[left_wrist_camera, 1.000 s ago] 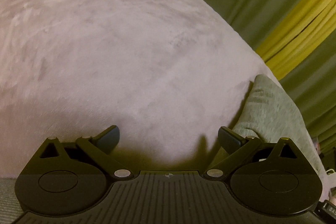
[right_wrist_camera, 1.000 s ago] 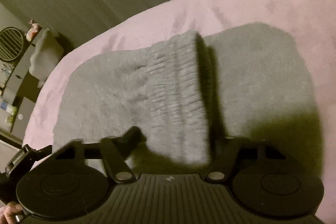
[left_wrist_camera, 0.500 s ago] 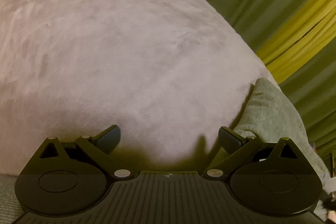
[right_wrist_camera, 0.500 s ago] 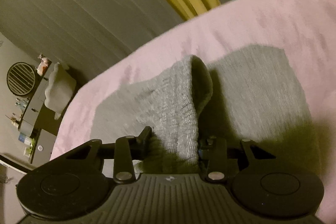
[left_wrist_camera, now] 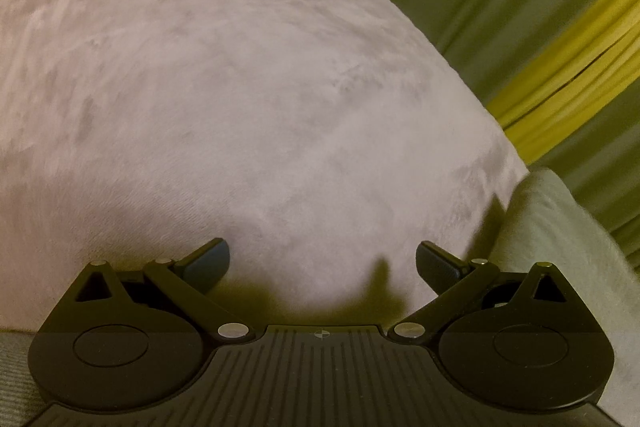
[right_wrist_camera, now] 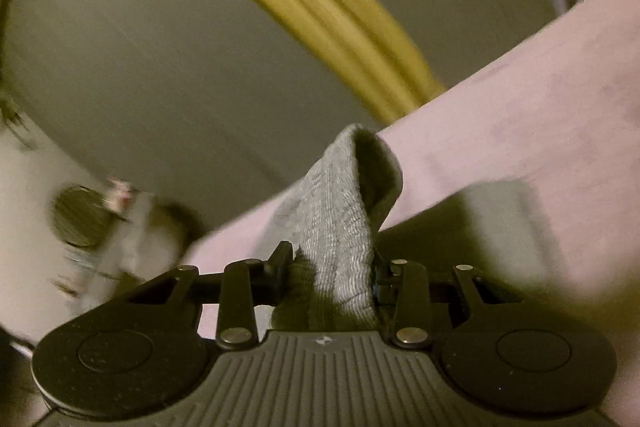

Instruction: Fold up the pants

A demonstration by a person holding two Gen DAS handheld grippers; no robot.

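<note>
The grey knit sweatpants (right_wrist_camera: 336, 227) should handle soft, light and limp, so I judge the thick ribbed band the best hold. My right gripper (right_wrist_camera: 332, 267) has its jaws pinching that band, lifted in a drooping fold above the pink bedspread (right_wrist_camera: 520, 115). My left gripper (left_wrist_camera: 322, 263) hangs over the bedspread with jaws spread, empty; the pants' edge lies just right of it.

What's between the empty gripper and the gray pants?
In the left wrist view, only bare pink blanket lies between the open left gripper and the gray pants at the right edge.
</note>
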